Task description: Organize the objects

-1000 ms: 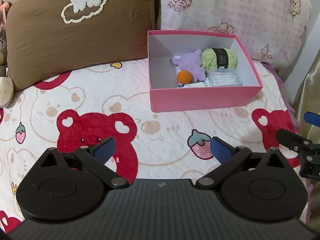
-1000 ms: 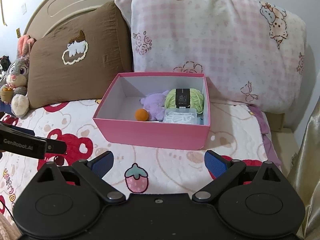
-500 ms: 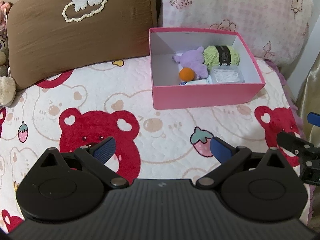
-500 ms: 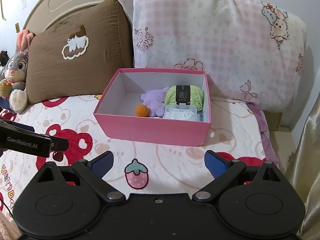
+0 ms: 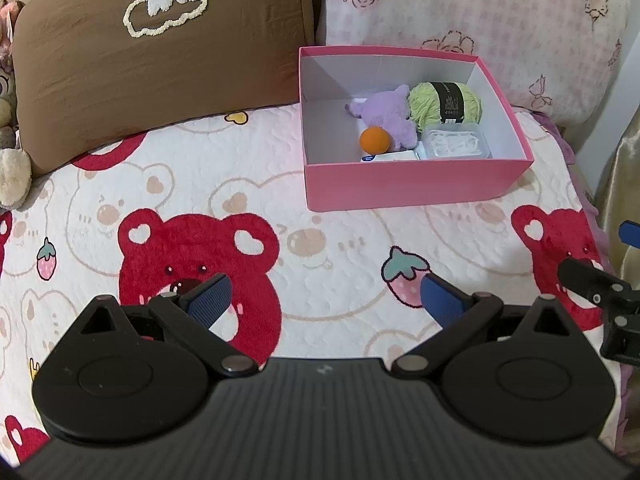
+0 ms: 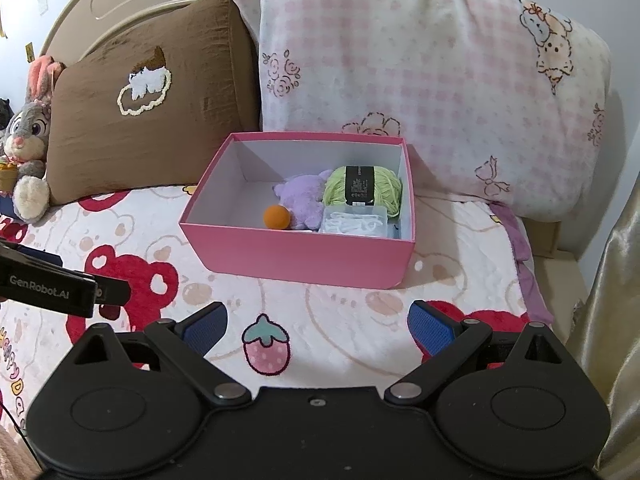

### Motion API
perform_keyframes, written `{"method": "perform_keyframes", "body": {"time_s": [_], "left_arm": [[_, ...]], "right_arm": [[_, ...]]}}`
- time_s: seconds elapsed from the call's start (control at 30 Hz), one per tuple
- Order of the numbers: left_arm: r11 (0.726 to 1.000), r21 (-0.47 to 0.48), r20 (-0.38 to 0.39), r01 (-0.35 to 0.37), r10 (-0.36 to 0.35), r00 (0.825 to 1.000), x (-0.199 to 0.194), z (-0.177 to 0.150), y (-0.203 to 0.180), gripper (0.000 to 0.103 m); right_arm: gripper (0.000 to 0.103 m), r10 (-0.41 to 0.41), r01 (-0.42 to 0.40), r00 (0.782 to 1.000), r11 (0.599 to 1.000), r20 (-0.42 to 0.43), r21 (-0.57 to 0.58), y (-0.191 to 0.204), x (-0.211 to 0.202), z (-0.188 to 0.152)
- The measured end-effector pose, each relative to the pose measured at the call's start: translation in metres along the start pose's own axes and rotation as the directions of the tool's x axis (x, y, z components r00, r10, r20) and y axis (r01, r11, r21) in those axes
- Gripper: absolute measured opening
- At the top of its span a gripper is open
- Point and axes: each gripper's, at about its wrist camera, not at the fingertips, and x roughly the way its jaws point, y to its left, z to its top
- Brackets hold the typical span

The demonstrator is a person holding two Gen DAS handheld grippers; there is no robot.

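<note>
- Bedding fills the whole scene: a soft quilt (image 6: 328,304) printed with bears and strawberries, and nothing loose lies on the stretch nearest me.
- Closest in, the left tool (image 5: 324,300) hangs over the quilt with its blue pads (image 5: 210,294) wide apart and nothing between them; the right tool (image 6: 316,326) is the same, spread and empty.
- Both tools sit close side by side, each showing at the edge of the other's view, so a careless swing could knock one into the other.
- Farther on, the pink box (image 6: 296,254) rests on the quilt with everything gathered inside: an orange ball (image 6: 277,217), a purple plush (image 6: 304,200), a skein of green yarn (image 6: 382,192) and a clear plastic case (image 6: 356,222), all crowded toward the right end.
- My worry is the box itself: cardboard on a yielding bed, so a push on its wall could tip or slide it, and the round ball would likely roll.
- Reaching in for anything looks awkward; the things touch each other, and a pad could drag the plush or snag yarn.
- Behind the box lean a brown pillow (image 6: 136,120) and a pink checked pillow (image 6: 420,80); shoving the box back could wedge it against them.
- Far left, a rabbit toy (image 6: 28,140) sits by the brown pillow; I cannot tell whether it belongs in the box.
</note>
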Motion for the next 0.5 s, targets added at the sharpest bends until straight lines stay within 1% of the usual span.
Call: {"method": "perform_keyframes", "body": {"time_s": [0.5], "left_arm": [[1.0, 0.0, -0.006, 0.0, 0.0, 1.0, 0.0003, -0.0018, 0.0021, 0.102]], "right_arm": [[0.099, -0.002, 0.002, 1.0, 1.0, -0.007, -0.008, -0.0017, 0.0004, -0.0014]]}}
